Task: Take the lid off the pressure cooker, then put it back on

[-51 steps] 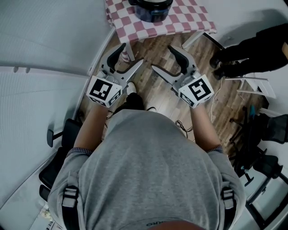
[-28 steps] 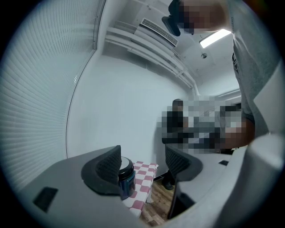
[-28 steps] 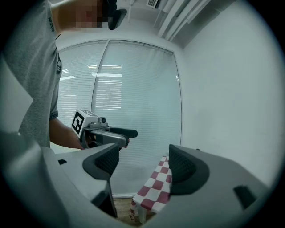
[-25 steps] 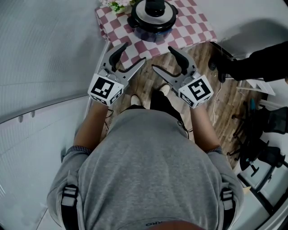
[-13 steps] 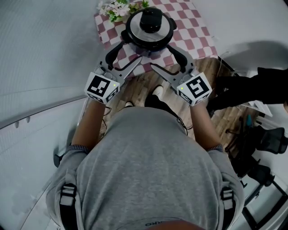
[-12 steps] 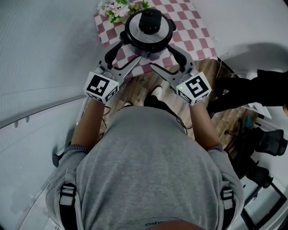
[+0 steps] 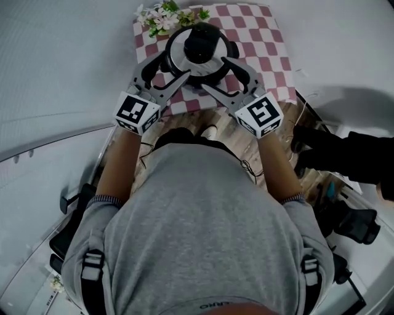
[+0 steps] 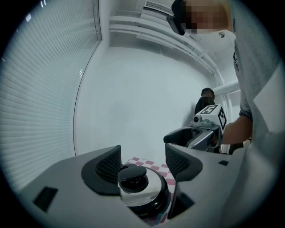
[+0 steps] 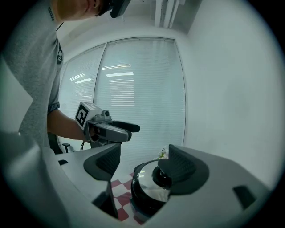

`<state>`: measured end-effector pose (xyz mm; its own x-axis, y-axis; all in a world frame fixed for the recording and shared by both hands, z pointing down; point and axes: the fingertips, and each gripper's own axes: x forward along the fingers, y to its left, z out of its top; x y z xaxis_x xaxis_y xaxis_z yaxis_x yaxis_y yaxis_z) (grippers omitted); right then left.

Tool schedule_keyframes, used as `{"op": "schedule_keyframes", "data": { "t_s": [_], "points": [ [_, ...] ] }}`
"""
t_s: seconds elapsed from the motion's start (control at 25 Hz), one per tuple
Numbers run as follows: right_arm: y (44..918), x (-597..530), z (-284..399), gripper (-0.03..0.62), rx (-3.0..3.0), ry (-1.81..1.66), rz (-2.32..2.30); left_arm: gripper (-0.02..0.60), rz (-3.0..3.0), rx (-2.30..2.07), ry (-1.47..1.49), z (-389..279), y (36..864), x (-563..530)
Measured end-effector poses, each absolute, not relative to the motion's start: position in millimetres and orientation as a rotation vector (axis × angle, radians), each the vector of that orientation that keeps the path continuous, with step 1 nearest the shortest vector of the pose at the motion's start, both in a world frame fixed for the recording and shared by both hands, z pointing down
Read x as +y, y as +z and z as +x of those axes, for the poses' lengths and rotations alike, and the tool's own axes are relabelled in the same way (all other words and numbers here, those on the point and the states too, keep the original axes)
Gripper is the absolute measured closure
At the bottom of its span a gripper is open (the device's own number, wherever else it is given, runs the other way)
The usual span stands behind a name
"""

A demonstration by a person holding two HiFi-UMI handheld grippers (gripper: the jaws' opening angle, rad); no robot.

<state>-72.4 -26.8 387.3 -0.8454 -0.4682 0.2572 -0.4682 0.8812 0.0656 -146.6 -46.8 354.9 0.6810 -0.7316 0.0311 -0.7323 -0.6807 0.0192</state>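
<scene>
Head view, cooker: pressure cooker (image 7: 198, 66) on the left half of the checked-cloth tabletop (image 7: 261, 43), lid (image 7: 177, 54) seated, black knob (image 7: 200, 42) on top. Flowers (image 7: 161, 15) at the far-left corner.
Head view, grippers: left gripper (image 7: 167, 69) and right gripper (image 7: 217, 74) spread wide, hovering over the near side of the lid from either side, grasping nothing.
Left gripper view: jaws well apart. Knob (image 8: 132, 176) framed between them but beyond the tips, no contact visible.
Right gripper view: jaws parted too. Knob (image 9: 161, 178) partly behind the right-hand jaw, lid (image 9: 147, 187) below, apparently untouched.
Step in hand: approach for taking the lid off, by the look of it. Removal not yet begun.
Next move: probably one gripper lowered around the knob and closed on it, the other steadying the pot. Perhaps a twist before lifting, as such lids often lock.
</scene>
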Motion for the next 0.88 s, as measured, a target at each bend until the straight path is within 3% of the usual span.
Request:
{"op": "schedule_keyframes", "data": {
  "t_s": [0.4,0.88],
  "points": [
    [398.9,-75.5,-78.9,0.249,-2.735,0.024,0.703,0.253,2.873,-1.133,0.059,-143.8,367.8,-97.8],
    [439.1,-119.8,-93.9,0.238,-2.588,0.144,0.630,0.253,2.977,-0.748,0.371,-130.0,410.4,-143.9]
  ]
}}
